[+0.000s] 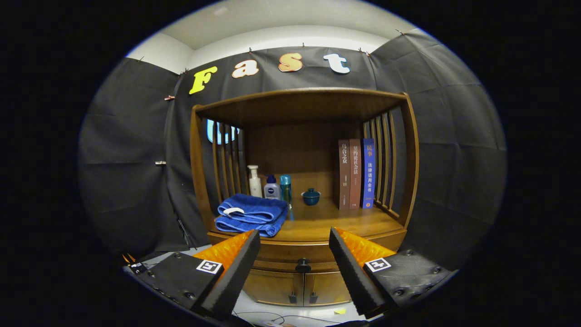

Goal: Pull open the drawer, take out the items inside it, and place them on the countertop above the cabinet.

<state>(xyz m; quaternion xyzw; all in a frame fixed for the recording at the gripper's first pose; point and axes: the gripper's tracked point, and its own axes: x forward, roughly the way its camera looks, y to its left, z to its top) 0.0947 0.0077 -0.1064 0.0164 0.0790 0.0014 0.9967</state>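
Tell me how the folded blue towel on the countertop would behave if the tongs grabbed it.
The folded blue towel is probably floppy: its soft stacked layers would likely sag and unfold. It looks light and unlikely to slip. The tongs are open, just before the drawer knob.

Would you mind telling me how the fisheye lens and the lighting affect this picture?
In the gripper view, the cabinet bows outward, its side posts curving; the shelf is evenly lit, so the books, towel and drawer knob look sharp, while the recess under its top is shadowed; the open gripper looms large, fingers apart, the knob between them.
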